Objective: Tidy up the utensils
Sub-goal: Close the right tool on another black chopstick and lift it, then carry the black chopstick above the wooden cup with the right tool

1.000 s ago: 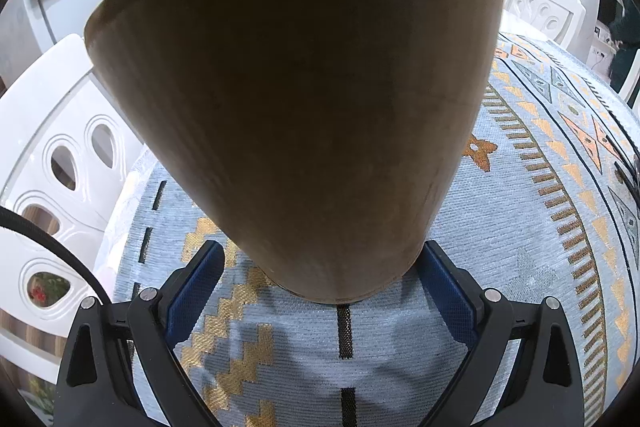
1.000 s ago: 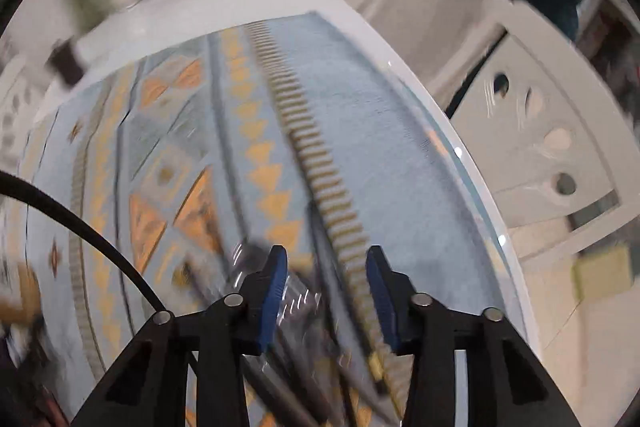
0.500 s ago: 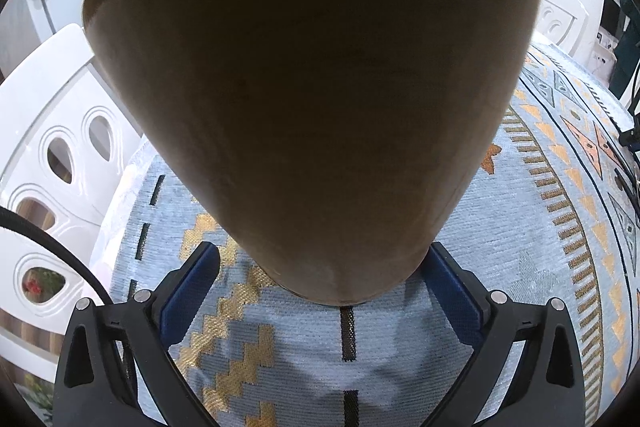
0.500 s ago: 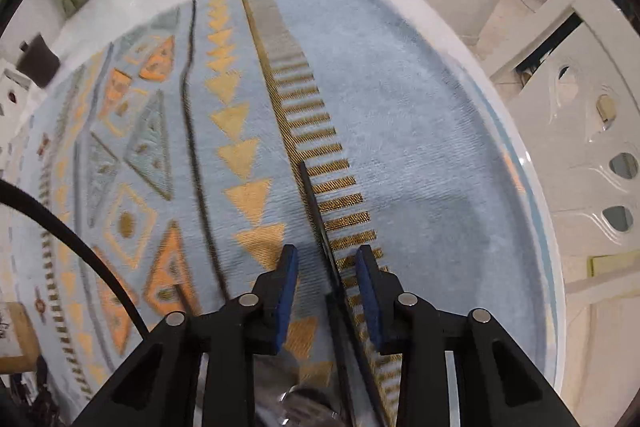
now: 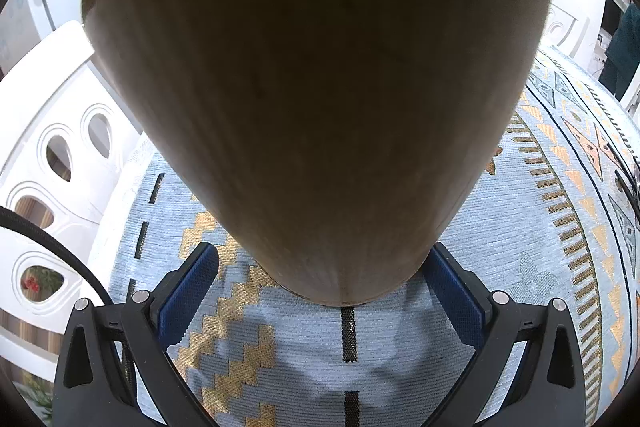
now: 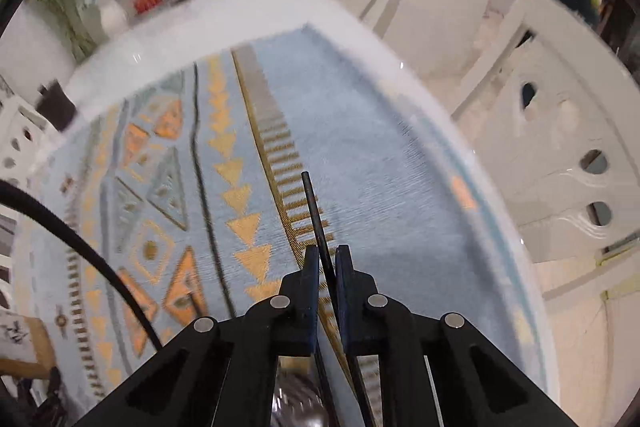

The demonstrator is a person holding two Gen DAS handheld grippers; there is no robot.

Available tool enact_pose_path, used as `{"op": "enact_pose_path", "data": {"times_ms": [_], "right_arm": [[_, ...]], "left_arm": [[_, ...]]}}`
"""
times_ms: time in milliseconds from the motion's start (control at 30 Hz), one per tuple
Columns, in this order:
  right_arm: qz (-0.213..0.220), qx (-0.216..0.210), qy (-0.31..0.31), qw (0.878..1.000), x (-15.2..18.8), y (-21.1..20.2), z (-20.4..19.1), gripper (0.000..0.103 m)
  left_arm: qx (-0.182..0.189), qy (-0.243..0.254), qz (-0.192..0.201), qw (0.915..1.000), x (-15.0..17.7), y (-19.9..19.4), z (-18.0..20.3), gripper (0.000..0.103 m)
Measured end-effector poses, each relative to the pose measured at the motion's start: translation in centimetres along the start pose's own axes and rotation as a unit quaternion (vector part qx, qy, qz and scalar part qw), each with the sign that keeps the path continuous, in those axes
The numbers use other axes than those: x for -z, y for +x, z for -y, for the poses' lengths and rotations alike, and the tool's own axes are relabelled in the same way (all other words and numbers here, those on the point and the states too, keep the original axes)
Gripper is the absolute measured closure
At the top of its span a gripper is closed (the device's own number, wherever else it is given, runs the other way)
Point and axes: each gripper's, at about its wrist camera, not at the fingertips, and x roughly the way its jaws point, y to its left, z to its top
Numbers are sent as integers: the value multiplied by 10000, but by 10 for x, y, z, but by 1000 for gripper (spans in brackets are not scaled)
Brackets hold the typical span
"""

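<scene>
Utensil (image 6: pixel 316 215): a thin dark handle, pinched between the pads of the right tool (image 6: pixel 327 269), poking forward past the fingertips above the blue patterned cloth (image 6: pixel 360 155). Shiny metal end, perhaps a spoon bowl, glimpsed blurred beneath the tool's body; kind of utensil not certain. Jaws nearly together on that handle. Off the surface, judging by the blurred cloth beneath and the handle's clear outline against it. Left tool (image 5: pixel 320 287) spread as wide as can be around the base of a wooden holder (image 5: pixel 320 87), which stands on the cloth and fills most of the left view; right pad touching or almost touching the wall, left pad standing clear of it, so steadying at most, not clamping. Holder's mouth and inside hidden from both cameras; contents impossible to tell. Progress, as a judgement: one utensil picked up and on its way, not yet dropped in. Left to do: carrying it across to the holder, lowering it in, then any others. Dark items at the lower left of the right view too blurred to name. White chair (image 6: pixel 568 155) beside the surface.
</scene>
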Motion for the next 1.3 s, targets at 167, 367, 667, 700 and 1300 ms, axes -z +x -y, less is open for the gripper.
{"op": "enact_pose_path", "data": {"times_ms": [167,367,667,700,1300], "right_arm": [[567,-98,5,9983,28,-76,6,96],[971,-301,-47,9948,51,-132,-1,96],[1867,-1164,-63,9755,28,-182,-44,98],[1983,-1252,-102,9720,22,-188,-52,98],[2220,-3581,-1461,8951,-5,-268,-224,98]], "left_arm": [[-31,20,13,10000,2,0,4,0],[-43,32,24,10000,6,1,4,0],[16,-9,3,10000,6,2,1,0],[19,-11,2,10000,6,2,1,0],[8,-5,8,10000,8,4,-1,0]]}}
